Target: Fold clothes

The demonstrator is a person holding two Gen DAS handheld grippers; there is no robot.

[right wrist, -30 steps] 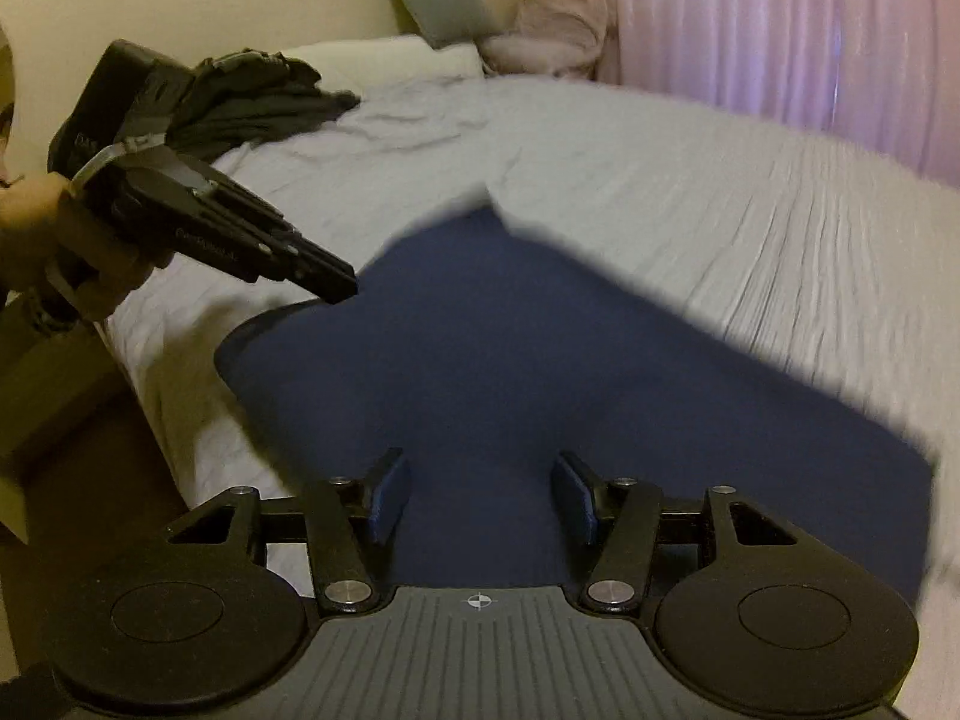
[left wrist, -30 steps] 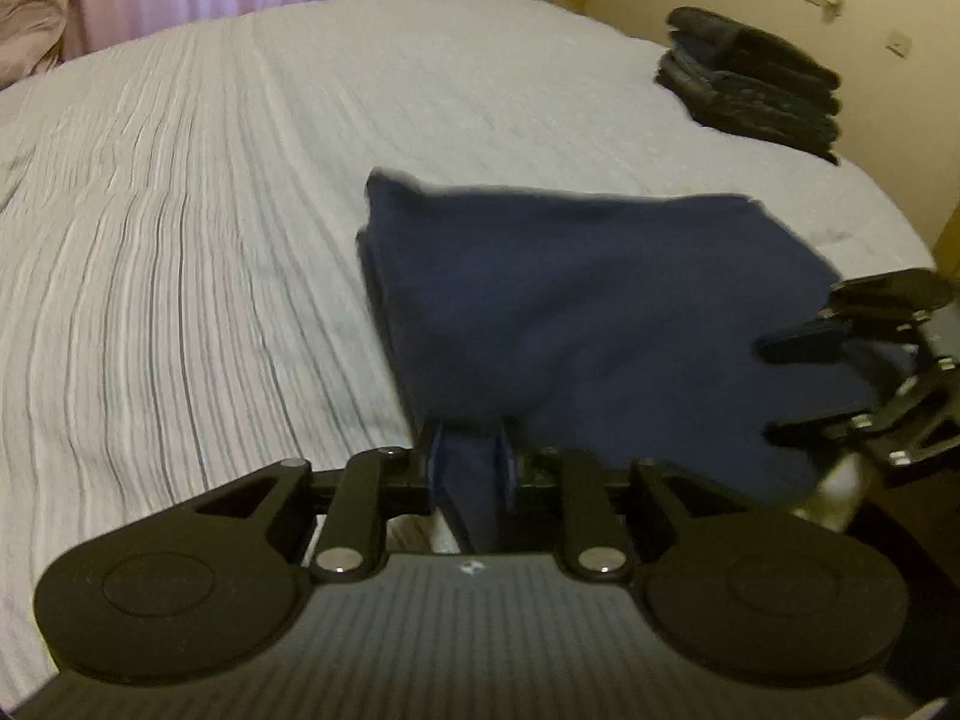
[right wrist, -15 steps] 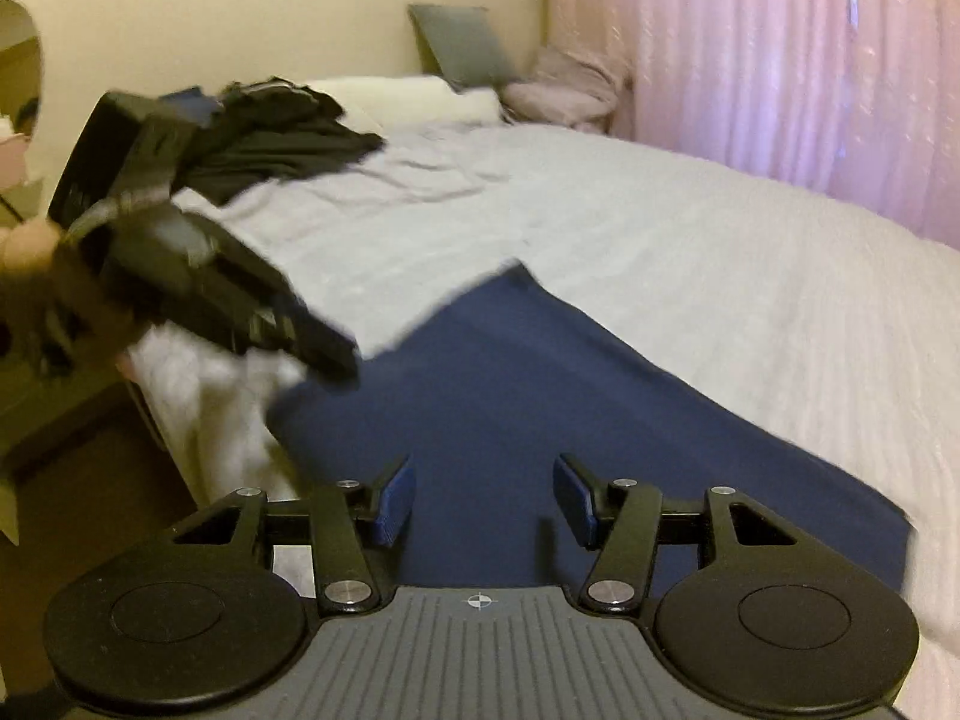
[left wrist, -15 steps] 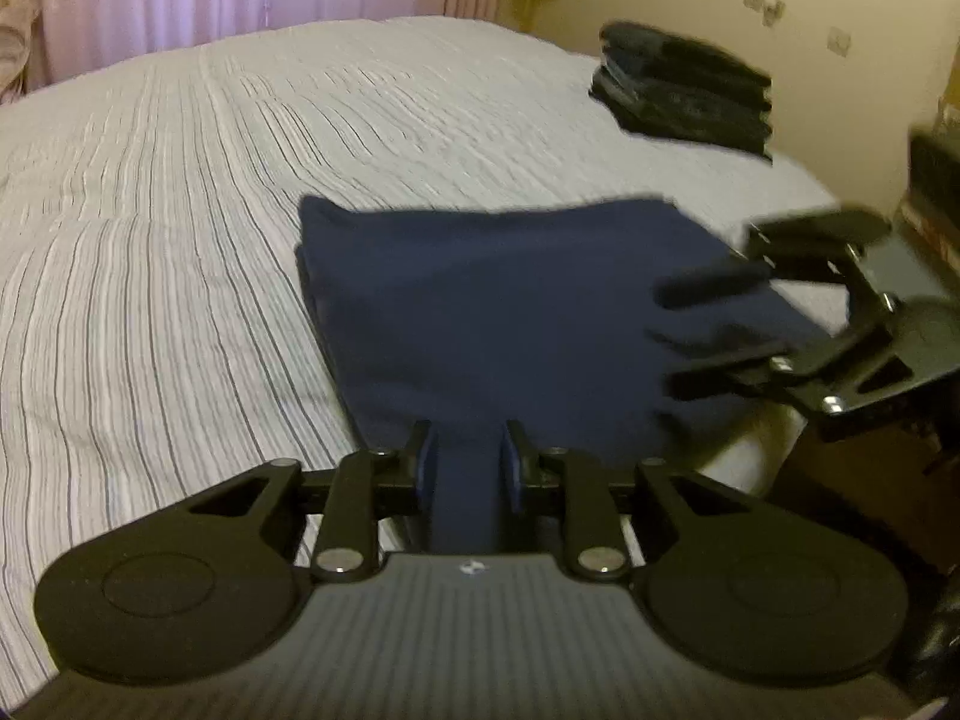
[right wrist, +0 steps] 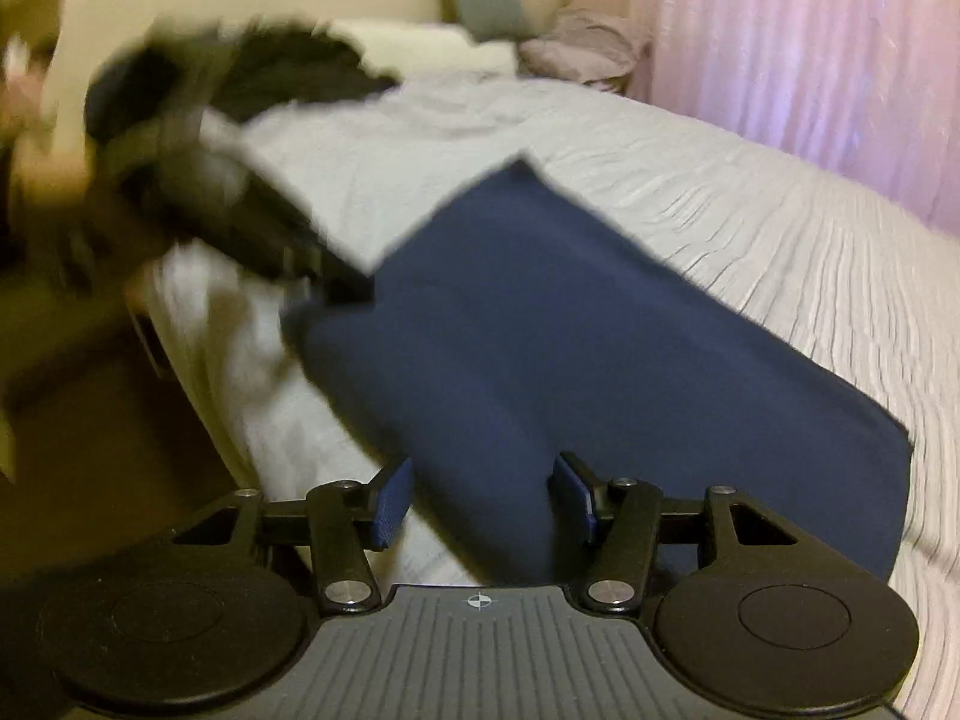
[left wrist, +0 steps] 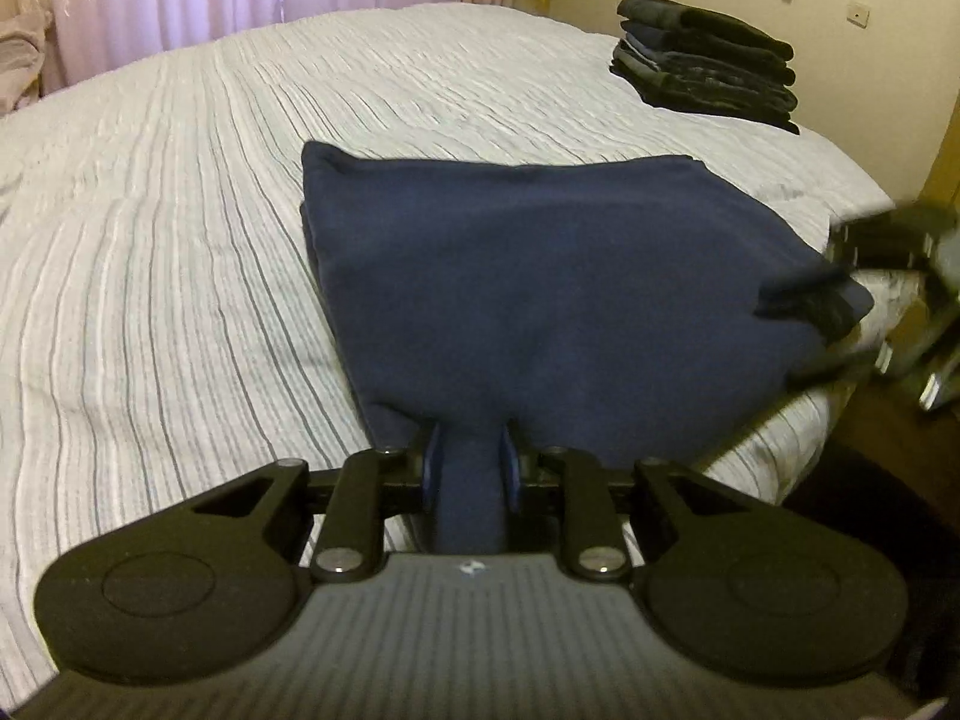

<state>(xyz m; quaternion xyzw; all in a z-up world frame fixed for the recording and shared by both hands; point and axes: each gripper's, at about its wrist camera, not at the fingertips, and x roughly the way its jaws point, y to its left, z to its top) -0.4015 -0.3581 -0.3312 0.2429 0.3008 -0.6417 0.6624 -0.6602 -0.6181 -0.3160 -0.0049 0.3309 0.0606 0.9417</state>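
One soft navy folded garment (left wrist: pixel 558 276), ribbed striped bedspread (left wrist: pixel 150 276)

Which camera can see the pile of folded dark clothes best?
The left wrist view. The pile of folded dark clothes sits sharp and whole at the far corner of the bed. The right wrist view looks the other way and does not show that pile.

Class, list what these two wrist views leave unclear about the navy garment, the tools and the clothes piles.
- Left tool: motion-blurred in the right wrist view.
- Right tool: blurred and cut by the frame edge in the left wrist view.
- Navy garment: type and near edge hidden by folds and tool bodies.
- Dark folded stack: item count too small to tell.
- Unfolded dark pile: blurred.
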